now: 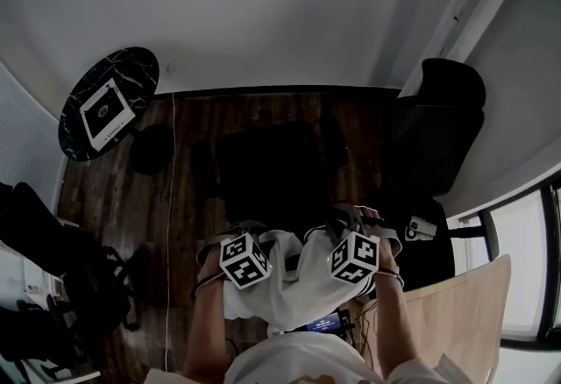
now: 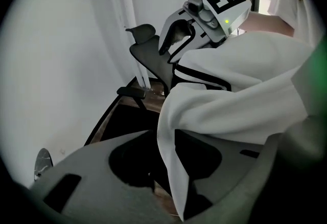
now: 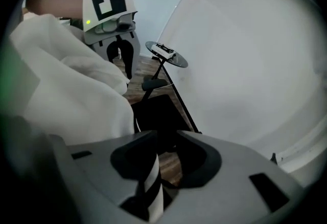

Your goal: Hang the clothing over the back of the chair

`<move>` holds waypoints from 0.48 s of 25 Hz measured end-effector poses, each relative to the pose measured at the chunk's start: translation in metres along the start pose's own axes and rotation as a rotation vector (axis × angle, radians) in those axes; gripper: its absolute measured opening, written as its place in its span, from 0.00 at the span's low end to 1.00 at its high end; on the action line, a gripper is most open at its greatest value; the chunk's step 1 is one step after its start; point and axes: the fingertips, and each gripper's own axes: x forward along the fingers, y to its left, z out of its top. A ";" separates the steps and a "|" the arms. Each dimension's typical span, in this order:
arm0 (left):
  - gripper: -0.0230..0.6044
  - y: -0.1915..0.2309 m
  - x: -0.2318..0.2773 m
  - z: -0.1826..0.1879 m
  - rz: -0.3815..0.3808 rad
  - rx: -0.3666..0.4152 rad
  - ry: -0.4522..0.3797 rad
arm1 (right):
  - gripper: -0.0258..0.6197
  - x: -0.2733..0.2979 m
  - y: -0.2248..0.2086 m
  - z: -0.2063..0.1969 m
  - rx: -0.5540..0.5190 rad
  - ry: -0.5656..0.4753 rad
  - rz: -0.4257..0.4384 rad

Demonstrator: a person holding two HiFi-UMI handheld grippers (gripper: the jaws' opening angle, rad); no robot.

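A white garment with black stripes [image 1: 282, 279] lies draped over the back of a black chair [image 1: 272, 167] just below me. My left gripper [image 1: 235, 231] is at the garment's left end. In the left gripper view a fold of the white cloth [image 2: 219, 90] hangs down between the jaws, which stand apart without pressing it; the left gripper [image 2: 168, 166] is open. My right gripper [image 1: 352, 221] is at the garment's right end. A striped edge of the cloth [image 3: 152, 187] stands loose between its parted jaws, so the right gripper [image 3: 163, 159] is open too.
A second black chair [image 1: 436, 124] with a headrest stands at the right by the wall. A round black marble table [image 1: 110, 102] carrying a marker card is at the left. Dark wooden floor [image 1: 188, 189] surrounds the chair. A pale table corner [image 1: 465, 312] sits at my right.
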 end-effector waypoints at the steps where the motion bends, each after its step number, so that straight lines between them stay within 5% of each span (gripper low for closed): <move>1: 0.26 0.000 -0.002 -0.002 -0.008 -0.006 0.000 | 0.23 -0.001 -0.002 0.000 0.027 -0.007 -0.003; 12: 0.32 0.015 -0.036 0.000 0.015 -0.044 -0.039 | 0.23 -0.015 -0.020 -0.001 0.077 -0.045 -0.047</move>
